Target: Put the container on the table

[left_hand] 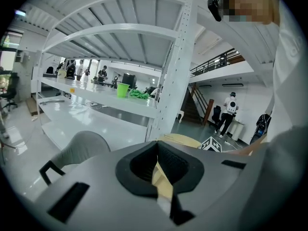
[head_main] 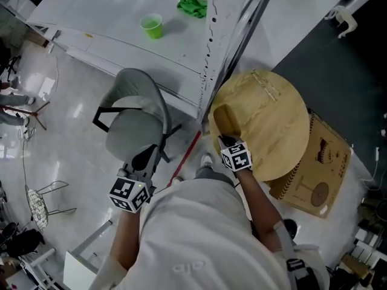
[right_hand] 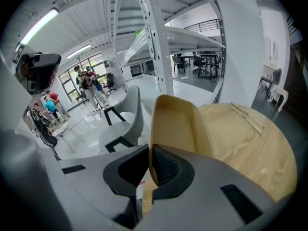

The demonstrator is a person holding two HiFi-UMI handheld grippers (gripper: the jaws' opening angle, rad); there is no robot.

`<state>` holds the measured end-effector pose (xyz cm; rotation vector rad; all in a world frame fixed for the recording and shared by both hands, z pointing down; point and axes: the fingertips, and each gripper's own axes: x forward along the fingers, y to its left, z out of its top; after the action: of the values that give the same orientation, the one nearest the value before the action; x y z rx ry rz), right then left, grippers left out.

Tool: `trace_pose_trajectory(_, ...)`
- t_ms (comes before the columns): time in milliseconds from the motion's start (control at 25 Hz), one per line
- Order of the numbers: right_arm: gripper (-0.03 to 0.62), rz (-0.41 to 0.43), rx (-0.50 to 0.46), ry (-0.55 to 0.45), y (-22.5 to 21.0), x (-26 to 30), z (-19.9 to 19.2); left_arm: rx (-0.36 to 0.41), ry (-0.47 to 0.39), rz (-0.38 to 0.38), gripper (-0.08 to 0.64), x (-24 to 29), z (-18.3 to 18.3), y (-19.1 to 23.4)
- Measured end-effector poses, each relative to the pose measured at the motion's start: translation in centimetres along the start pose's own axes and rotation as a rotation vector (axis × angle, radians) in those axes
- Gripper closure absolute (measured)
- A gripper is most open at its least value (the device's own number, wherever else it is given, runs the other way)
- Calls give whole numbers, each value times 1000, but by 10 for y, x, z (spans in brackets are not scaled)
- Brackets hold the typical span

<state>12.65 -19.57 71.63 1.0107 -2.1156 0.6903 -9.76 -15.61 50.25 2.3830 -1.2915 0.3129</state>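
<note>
- Reaching forward from the body, the right forearm runs out straight, and the right gripper (head_main: pixel 226 139) at its end slants steeply down toward the round wooden table (head_main: pixel 275 122).
- Its jaws are pressed onto the near wall of the tan container (right_hand: pixel 179 123), one pad inside and one outside.
- The container juts out ahead of those jaws with its open side turned toward the table top, at the table's near left edge; whether it touches the wood cannot be told.
- The left forearm reaches forward too, held lower in the head view, and the left gripper (head_main: pixel 144 157) points only a little downward.
- Its jaws are pressed together with nothing between them.
- Just ahead of and below the left gripper is a grey chair (head_main: pixel 136 122); well beyond it, a green cup (head_main: pixel 152 26) stands on a white shelf (head_main: pixel 109 23).
</note>
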Motion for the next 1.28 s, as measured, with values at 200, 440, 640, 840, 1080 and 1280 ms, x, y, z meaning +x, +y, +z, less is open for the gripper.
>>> trace_pose_trajectory(200, 554, -4, -13, 60, -15, 21, -7, -16, 6, 43, 543, -2, -2, 8)
trace_pose_trajectory(440, 554, -18, -17, 102, -35, 39, -12, -30, 5, 82, 543, -6, -3, 13)
trace_pose_trajectory(640, 546, -34, -21, 111, -50, 50, -9, -40, 9, 102, 543, -8, -5, 14)
trace_pose_trajectory(840, 536, -46, -33, 122, -60, 61, -5, -49, 6, 127, 543, -11, -5, 17)
trace_pose_trajectory(1080, 522, -69, -28, 136, -73, 75, 1, -58, 6, 146, 543, -16, -7, 16)
trace_pose_trajectory(1280, 517, -91, -20, 128, -81, 78, 7, -68, 7, 162, 543, -21, -11, 17)
